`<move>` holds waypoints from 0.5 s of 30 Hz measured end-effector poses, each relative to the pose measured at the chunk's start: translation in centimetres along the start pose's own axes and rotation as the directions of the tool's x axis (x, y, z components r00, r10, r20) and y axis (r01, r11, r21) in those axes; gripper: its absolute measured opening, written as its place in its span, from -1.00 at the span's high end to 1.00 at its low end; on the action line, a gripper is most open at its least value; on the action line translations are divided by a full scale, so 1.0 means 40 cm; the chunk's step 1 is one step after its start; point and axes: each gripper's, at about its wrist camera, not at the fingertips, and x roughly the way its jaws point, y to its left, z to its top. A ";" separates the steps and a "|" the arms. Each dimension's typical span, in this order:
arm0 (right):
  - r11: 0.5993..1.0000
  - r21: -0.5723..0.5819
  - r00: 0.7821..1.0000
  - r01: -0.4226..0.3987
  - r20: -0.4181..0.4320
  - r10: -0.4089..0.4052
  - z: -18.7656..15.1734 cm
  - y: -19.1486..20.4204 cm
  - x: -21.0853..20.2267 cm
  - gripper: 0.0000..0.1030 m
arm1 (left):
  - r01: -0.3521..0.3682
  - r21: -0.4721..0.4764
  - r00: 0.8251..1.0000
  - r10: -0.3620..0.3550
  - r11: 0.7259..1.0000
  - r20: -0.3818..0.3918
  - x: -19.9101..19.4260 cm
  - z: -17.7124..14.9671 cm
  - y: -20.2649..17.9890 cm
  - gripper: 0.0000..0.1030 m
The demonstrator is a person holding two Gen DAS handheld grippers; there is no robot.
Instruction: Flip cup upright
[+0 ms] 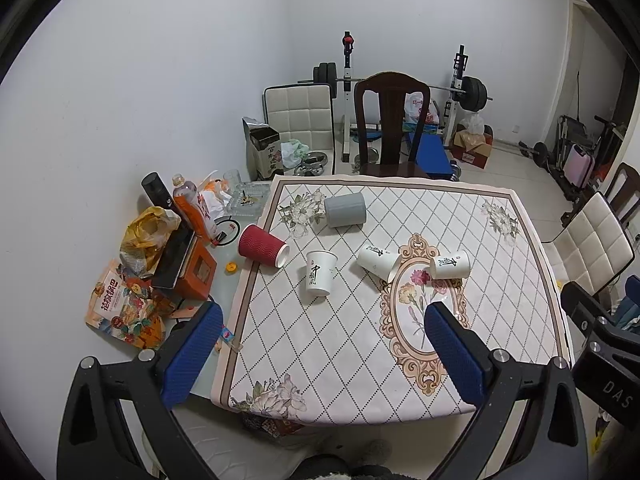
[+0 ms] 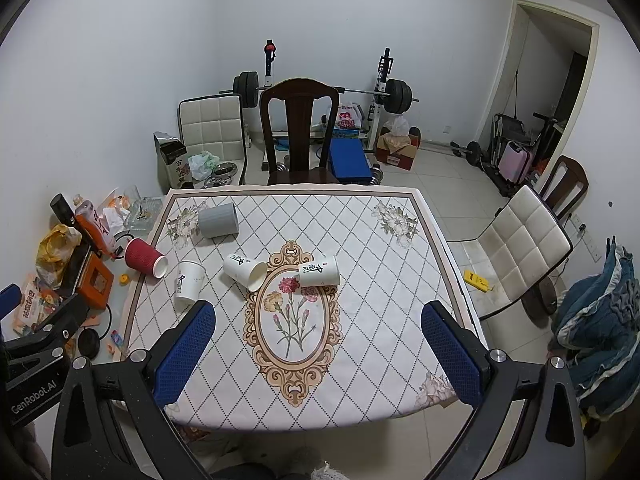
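Observation:
Several cups are on a table with a patterned cloth [image 1: 344, 344] [image 2: 360, 360]. One white paper cup [image 1: 320, 272] [image 2: 189, 286] stands upright. Two white paper cups lie on their sides near the middle: one [image 1: 378, 262] [image 2: 245, 272] and one further right [image 1: 450, 265] [image 2: 319, 271]. A red ribbed cup [image 1: 262, 245] [image 2: 144, 258] lies on its side at the left edge. A grey cup [image 1: 345, 209] [image 2: 218, 220] lies on its side at the back. My left gripper [image 1: 322, 320] and right gripper [image 2: 318, 314] are both open and empty, held above the table's near side.
Snack bags, bottles and an orange box [image 1: 196, 276] crowd the left strip of the table. A dark wooden chair [image 1: 390, 128] stands behind the table and a white padded chair [image 2: 524, 248] to the right. Weight equipment lines the back wall.

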 end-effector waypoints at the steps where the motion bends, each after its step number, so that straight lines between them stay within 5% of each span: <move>1: 1.000 -0.003 1.000 0.000 0.000 0.000 0.001 -0.001 0.000 -1.00 | -0.002 0.001 1.000 0.002 1.000 0.000 0.000 0.001 0.000 -1.00; 15: 1.000 -0.004 1.000 -0.003 -0.001 0.003 -0.001 0.001 -0.008 -1.00 | 0.001 0.005 1.000 -0.001 1.000 0.003 -0.004 0.000 -0.010 -1.00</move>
